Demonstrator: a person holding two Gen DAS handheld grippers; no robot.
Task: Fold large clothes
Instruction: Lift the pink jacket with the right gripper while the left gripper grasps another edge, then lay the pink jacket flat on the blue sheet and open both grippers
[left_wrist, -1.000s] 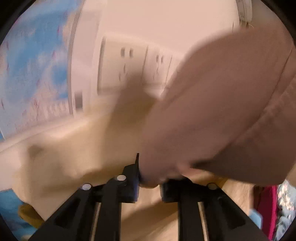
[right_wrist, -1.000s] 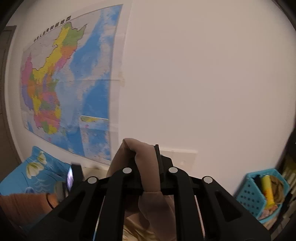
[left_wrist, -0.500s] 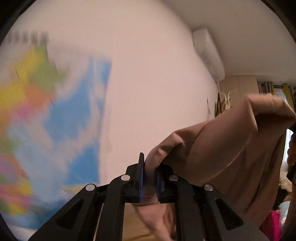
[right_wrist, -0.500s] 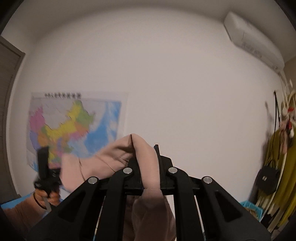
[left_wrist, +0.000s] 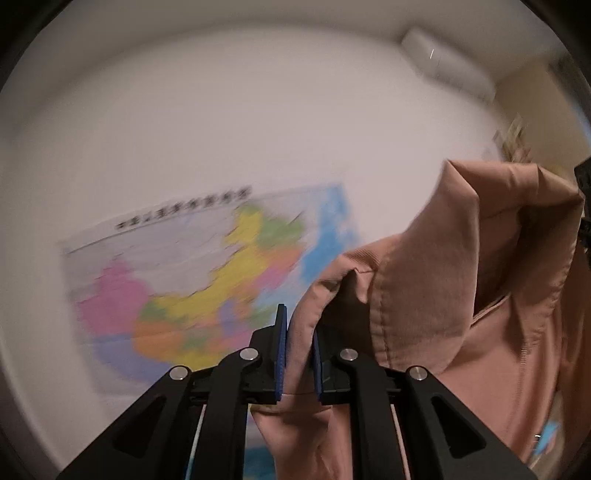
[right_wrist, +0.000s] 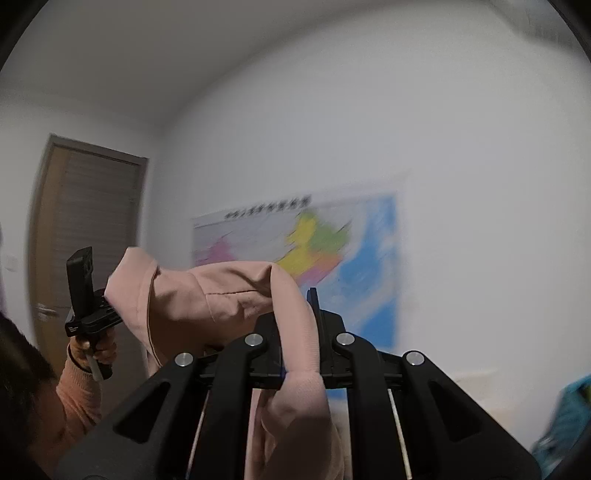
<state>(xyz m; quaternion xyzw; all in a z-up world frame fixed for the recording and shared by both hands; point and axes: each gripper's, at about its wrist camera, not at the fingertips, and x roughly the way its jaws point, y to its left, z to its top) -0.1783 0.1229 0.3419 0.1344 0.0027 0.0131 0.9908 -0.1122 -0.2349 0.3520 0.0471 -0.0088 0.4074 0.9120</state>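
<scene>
A large pink garment (left_wrist: 461, 295) hangs in the air, stretched between both grippers. My left gripper (left_wrist: 297, 332) is shut on one edge of it, the cloth pinched between the blue pads and draping to the right. My right gripper (right_wrist: 295, 325) is shut on another fold of the pink garment (right_wrist: 207, 295), which runs off to the left. In the right wrist view the left gripper's black body (right_wrist: 85, 295) shows at the far left, held in a person's hand (right_wrist: 94, 349). Both grippers point level at the wall.
A coloured wall map (left_wrist: 207, 291) hangs on the white wall ahead, also in the right wrist view as the map (right_wrist: 332, 251). A brown door (right_wrist: 88, 236) stands at the left. An air conditioner (left_wrist: 447, 66) sits high on the right. A teal basket (right_wrist: 569, 417) shows at the lower right.
Both grippers have risen and swung left with the garment. The left view went from cloth over the bed to the wall map. The right view now takes in the door.
</scene>
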